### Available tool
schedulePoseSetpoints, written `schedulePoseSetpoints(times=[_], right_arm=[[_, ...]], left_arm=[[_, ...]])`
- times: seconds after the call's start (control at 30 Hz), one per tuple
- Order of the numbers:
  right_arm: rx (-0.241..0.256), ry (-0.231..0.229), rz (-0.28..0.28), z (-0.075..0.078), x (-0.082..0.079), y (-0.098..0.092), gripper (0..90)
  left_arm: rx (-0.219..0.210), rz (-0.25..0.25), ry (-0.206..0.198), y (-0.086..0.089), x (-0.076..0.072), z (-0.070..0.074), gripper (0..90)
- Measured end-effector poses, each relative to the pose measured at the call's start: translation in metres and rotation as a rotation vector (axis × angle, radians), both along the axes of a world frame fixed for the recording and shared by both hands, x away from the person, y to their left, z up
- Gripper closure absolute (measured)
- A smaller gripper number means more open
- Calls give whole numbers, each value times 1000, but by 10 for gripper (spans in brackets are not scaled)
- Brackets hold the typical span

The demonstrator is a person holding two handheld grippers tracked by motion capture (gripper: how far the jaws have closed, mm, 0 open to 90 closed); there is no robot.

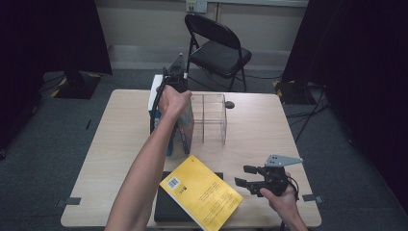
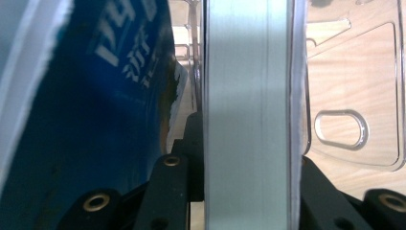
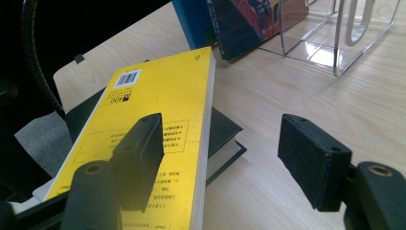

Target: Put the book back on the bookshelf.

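Note:
In the left gripper view my left gripper (image 2: pixel 244 160) is shut on an upright pale grey book (image 2: pixel 246 96), one jaw on each side. A blue book (image 2: pixel 95 120) leans close on its left. In the high view the left gripper (image 1: pixel 174 82) is held above the books (image 1: pixel 185 127) at the left end of a clear acrylic rack (image 1: pixel 214 120). My right gripper (image 1: pixel 243 175) hovers open near the table's front right. Between and below its jaws in the right gripper view (image 3: pixel 222 139) lies a yellow book (image 3: pixel 158 96) flat on a black book (image 3: pixel 222 127).
The yellow book (image 1: pixel 202 192) and black book (image 1: pixel 168 209) sit at the table's front edge. Bare wood (image 1: pixel 260 130) lies right of the rack. A small dark object (image 1: pixel 230 104) sits behind the rack. A black folding chair (image 1: pixel 219 53) stands beyond the table.

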State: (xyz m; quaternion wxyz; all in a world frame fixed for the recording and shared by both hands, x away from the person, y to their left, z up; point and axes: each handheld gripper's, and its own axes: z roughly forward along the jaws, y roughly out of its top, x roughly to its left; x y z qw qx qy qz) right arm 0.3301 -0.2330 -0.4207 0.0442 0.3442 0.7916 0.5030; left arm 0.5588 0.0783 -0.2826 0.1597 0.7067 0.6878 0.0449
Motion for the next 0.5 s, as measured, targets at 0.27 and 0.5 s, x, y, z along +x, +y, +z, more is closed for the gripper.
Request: schedulePoseSetpoints(times=[0.27, 0.5], right_arm=[[-2, -2, 3, 0, 0, 1, 321], [-10, 3, 7, -2, 0, 2, 321]], left_arm=[[-7, 18, -3, 0, -1, -1, 736], [-44, -26, -28, 3, -4, 2, 655]])
